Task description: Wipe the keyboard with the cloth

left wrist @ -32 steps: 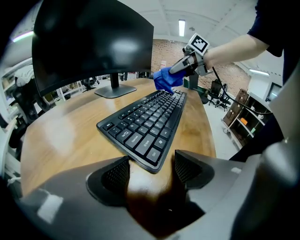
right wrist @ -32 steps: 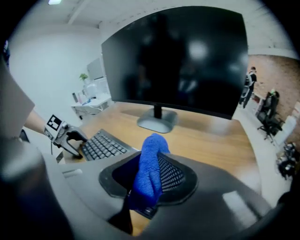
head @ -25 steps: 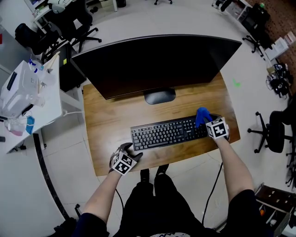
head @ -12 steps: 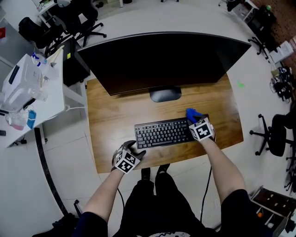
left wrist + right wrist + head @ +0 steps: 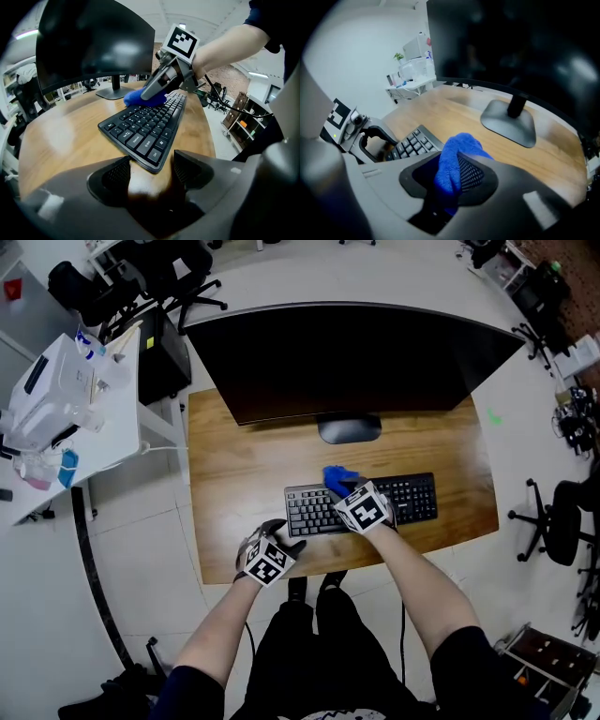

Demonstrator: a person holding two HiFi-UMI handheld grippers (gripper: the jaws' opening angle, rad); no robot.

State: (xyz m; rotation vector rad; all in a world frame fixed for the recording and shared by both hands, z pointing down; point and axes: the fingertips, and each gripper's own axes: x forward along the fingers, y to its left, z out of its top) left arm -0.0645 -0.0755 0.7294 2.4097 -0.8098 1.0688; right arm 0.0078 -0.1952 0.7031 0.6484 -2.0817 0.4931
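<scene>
Blue cloth (image 5: 339, 476) pinched in right gripper (image 5: 349, 491), pressed on the black keyboard's (image 5: 412, 498) far edge, left of centre.
Right jaws closed on a fold of cloth; the rest bunches ahead of them. Left gripper (image 5: 150, 176) has its jaws apart and empty, with the keyboard's near-left corner at the mouth of the gap, not clamped. Risk: the keyboard sits loose near the wooden desk's (image 5: 244, 474) near edge, so a sideways stroke could skew or push it. The thin pinch may slip, letting bare jaws scrape the keys.
</scene>
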